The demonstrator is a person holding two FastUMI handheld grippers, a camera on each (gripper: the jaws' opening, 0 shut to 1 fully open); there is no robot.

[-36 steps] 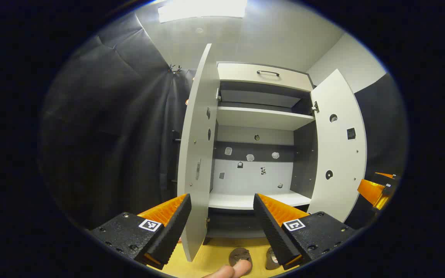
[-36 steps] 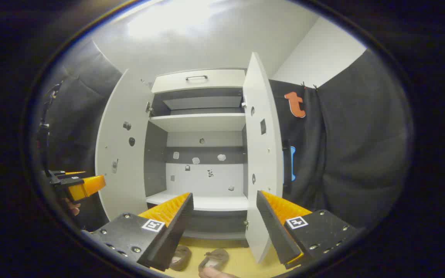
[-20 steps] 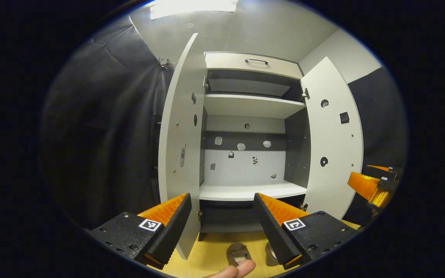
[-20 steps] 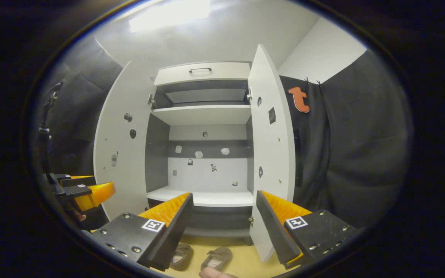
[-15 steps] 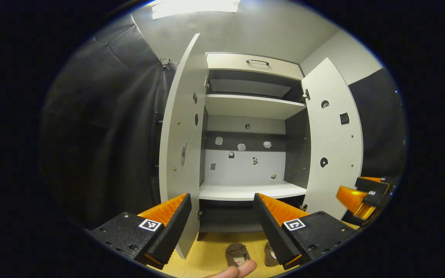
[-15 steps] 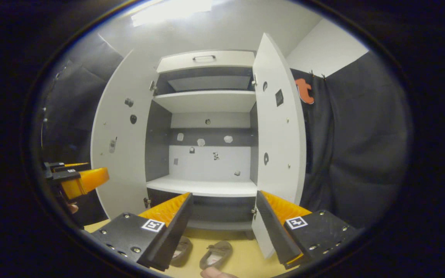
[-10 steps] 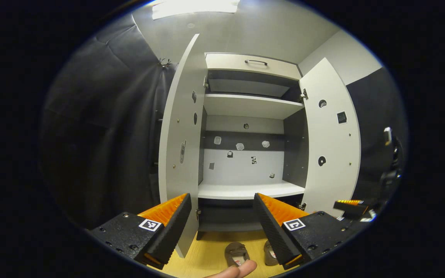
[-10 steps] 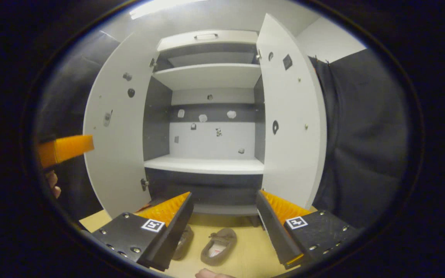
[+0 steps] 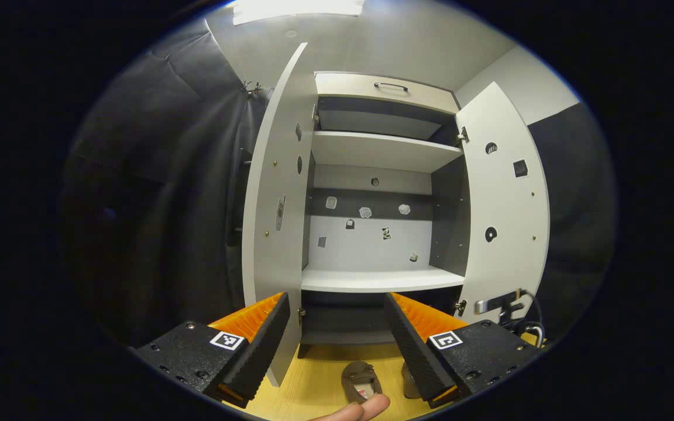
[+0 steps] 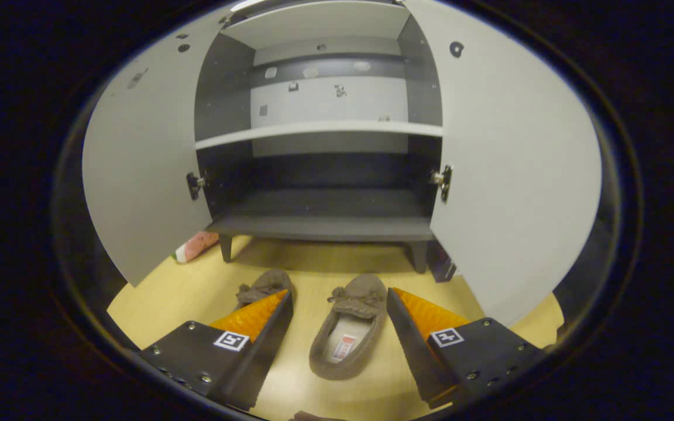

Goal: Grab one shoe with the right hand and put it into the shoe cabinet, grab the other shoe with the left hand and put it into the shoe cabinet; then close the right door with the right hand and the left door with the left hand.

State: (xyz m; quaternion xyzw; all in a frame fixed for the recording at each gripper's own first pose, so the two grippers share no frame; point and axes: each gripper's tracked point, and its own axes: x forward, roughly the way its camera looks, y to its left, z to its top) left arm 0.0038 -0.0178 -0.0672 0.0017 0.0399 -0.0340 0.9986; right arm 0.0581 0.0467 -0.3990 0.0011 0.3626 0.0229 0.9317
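Tipping downward, the right hand-held gripper (image 10: 340,327) is now hovering, fingers apart, over a brown suede slipper (image 10: 346,324) lying on the yellow floor (image 10: 155,292); its twin (image 10: 264,286) and the open white shoe cabinet (image 10: 325,225) are waiting. Left hand-held gripper (image 9: 337,336) is spread, empty.

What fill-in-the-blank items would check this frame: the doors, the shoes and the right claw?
1. Both cabinet doors stand ____.
2. The two shoes sit on the ____, outside the cabinet.
3. The right claw is open, and the right-hand shoe lies ____ its fingers, not yet gripped.
4. The other shoe lies to that shoe's ____ in the right gripper view.

Missing words: open; floor; between; left
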